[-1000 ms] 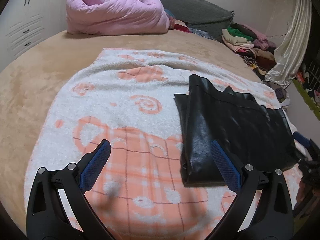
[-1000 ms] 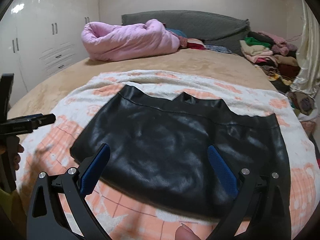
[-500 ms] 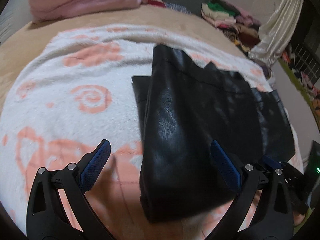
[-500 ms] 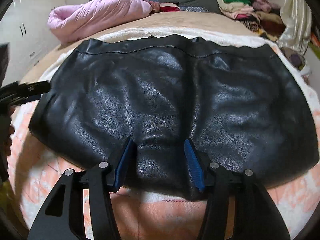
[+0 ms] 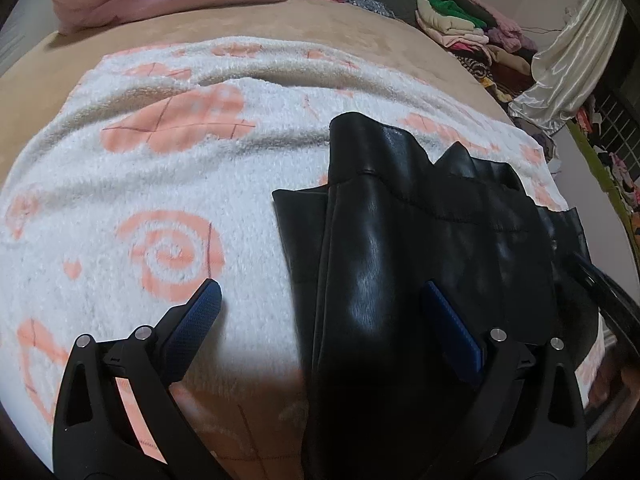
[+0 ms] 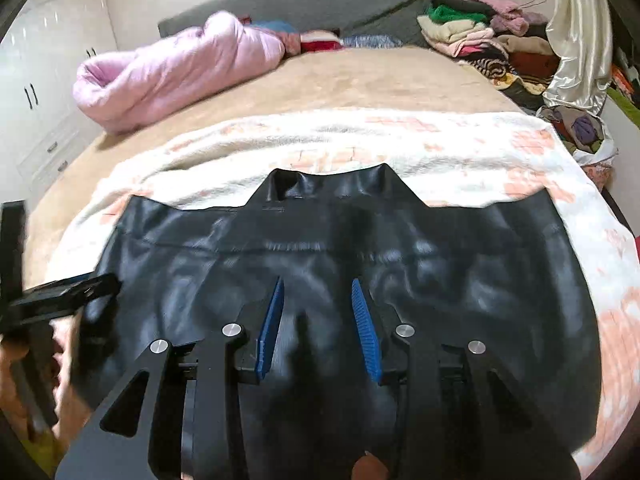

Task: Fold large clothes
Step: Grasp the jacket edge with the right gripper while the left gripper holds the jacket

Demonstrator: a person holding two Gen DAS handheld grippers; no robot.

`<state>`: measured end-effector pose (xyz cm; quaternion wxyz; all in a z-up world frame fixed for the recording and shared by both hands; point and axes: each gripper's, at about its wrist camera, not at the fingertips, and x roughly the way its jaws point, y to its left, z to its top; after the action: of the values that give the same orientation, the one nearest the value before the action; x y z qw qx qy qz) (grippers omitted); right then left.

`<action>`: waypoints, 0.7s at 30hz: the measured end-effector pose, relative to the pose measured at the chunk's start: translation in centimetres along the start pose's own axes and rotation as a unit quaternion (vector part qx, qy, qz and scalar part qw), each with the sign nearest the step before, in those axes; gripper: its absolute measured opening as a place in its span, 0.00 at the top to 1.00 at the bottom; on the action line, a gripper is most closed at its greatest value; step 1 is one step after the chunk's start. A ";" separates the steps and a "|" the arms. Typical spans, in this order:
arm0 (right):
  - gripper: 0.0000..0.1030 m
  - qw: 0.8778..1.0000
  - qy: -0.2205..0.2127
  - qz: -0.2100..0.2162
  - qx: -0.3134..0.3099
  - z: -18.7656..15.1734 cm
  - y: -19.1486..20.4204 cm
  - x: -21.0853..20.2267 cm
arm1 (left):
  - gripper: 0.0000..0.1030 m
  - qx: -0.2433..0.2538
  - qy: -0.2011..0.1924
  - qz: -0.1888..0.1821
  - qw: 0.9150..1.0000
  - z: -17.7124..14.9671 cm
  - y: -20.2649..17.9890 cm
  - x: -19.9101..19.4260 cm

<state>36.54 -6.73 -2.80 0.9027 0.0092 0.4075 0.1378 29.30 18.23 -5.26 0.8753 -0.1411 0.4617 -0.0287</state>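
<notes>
Black leather garment (image 6: 320,248) on fleecy blanket (image 5: 160,184) — left hand-held gripper (image 5: 320,312) released astride its edge, right hand-held gripper (image 6: 318,312) half-narrowed, closing, ungrasping.

— Left gripper (image 5: 320,304): matte black arms with cut-out slots, silver round screws at the pivots, blue dimpled pads (image 5: 198,312)
— Same build on the right gripper (image 6: 318,314): black frame, silver screw heads, blue ribbed pads (image 6: 366,330); bare fingertip (image 6: 370,469) at the bottom edge

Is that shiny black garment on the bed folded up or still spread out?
Mostly spread: the black garment lies wide and flat across the patterned blanket; only its left edge shows a layer peeking from underneath.
</notes>
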 end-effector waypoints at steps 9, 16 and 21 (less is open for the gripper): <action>0.62 0.999 0.021 -0.018 -0.020 -1.4 1.2 3.3 | 0.09 0.005 0.018 -0.005 1.000 0.5 0.0 1.5; 0.19 0.985 -0.066 0.064 -0.149 -6.4 7.8 -4.4 | 0.09 0.006 0.017 -0.007 1.000 0.6 0.1 1.4; 0.12 0.959 -0.070 0.067 -0.265 -10.8 13.2 -5.8 | 0.09 0.003 0.017 -0.008 1.000 0.8 0.4 1.0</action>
<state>21.69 3.41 -4.06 0.8879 -0.1934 0.2905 0.2997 30.50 18.62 -5.75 0.8676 -0.1417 0.4750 -0.0400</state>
